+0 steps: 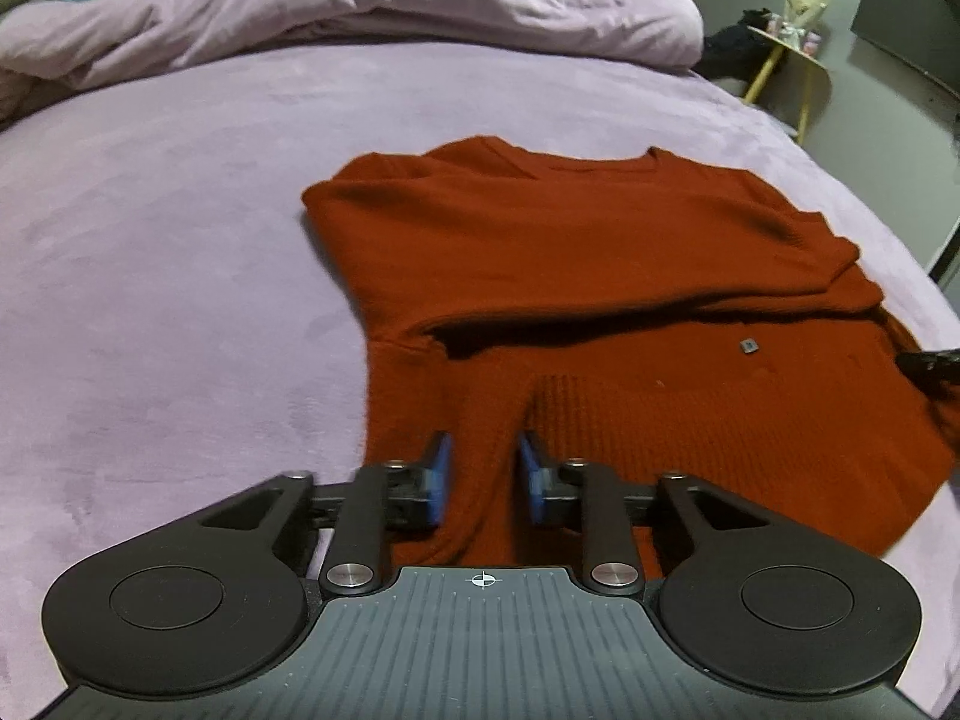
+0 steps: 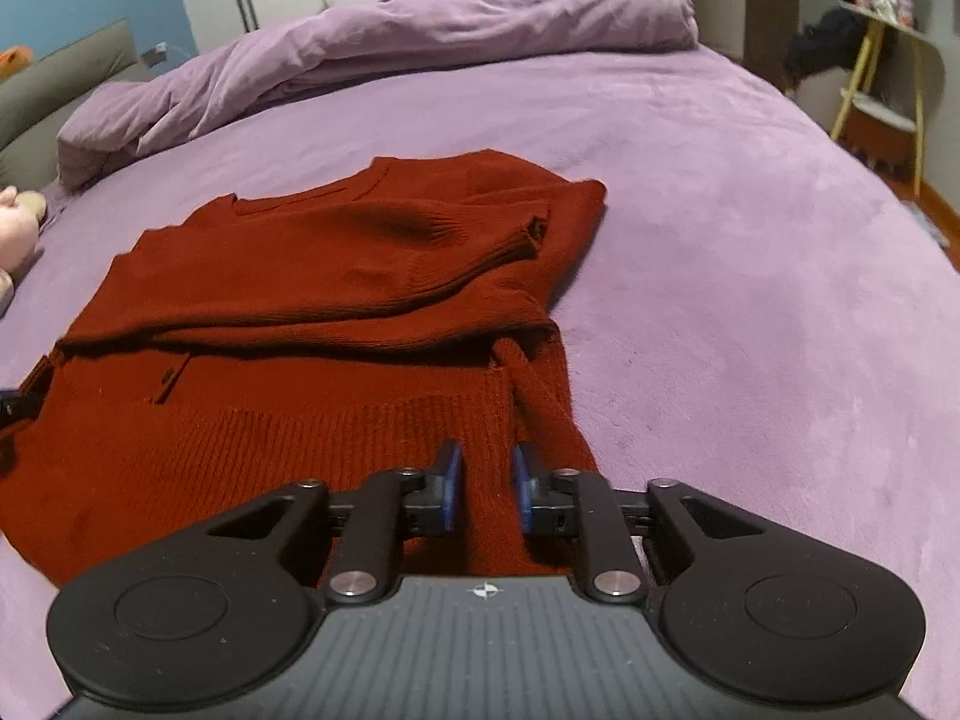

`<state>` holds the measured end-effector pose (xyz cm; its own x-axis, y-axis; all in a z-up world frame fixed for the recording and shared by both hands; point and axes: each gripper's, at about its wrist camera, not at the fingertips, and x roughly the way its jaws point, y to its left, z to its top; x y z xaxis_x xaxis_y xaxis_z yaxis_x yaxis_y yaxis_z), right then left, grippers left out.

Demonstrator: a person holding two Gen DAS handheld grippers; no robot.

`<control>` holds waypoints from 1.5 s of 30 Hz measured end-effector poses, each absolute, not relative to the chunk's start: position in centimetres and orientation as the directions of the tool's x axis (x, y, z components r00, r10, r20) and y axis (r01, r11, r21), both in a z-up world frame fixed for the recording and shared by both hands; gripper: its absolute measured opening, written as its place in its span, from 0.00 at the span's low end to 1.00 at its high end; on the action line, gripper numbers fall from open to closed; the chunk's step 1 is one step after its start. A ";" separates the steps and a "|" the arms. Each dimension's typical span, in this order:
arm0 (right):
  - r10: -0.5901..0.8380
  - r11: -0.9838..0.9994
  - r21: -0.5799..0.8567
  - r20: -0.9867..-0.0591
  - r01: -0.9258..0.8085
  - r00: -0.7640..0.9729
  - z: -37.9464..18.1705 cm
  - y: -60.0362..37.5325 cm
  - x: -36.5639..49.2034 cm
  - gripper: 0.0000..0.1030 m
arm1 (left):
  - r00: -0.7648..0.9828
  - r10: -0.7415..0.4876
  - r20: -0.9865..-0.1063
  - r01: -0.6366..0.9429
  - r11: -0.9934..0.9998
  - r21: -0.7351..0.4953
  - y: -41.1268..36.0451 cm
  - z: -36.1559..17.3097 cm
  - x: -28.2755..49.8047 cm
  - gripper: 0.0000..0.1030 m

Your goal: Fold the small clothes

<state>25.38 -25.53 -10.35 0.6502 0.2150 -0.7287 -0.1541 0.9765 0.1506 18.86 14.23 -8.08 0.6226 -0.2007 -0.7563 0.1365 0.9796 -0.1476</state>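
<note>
A rust-red knit sweater (image 1: 570,252) lies on the purple bed, sleeves folded across the body; it also shows in the right wrist view (image 2: 312,276). My left gripper (image 1: 483,474) sits at the sweater's near left hem corner, its blue pads (image 1: 441,474) closed on a raised ridge of the ribbed hem. My right gripper (image 2: 486,483) sits at the near right hem corner, its pads (image 2: 454,483) likewise pinching a ridge of hem fabric. The right gripper's tip shows at the right edge of the left wrist view (image 1: 936,360).
The purple bedsheet (image 1: 180,276) spreads around the sweater. A bunched purple duvet (image 1: 360,6) lies along the far side. A yellow-legged side table (image 2: 882,78) stands beyond the bed's right edge. A pink plush toy (image 2: 15,228) lies at the left.
</note>
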 end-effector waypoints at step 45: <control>0.079 0.996 0.007 -0.474 -0.086 0.877 -3.9 -22.7 34.6 0.04 | 0.841 -0.032 -0.540 -0.034 0.993 -0.113 16.0 0.0 28.1 0.10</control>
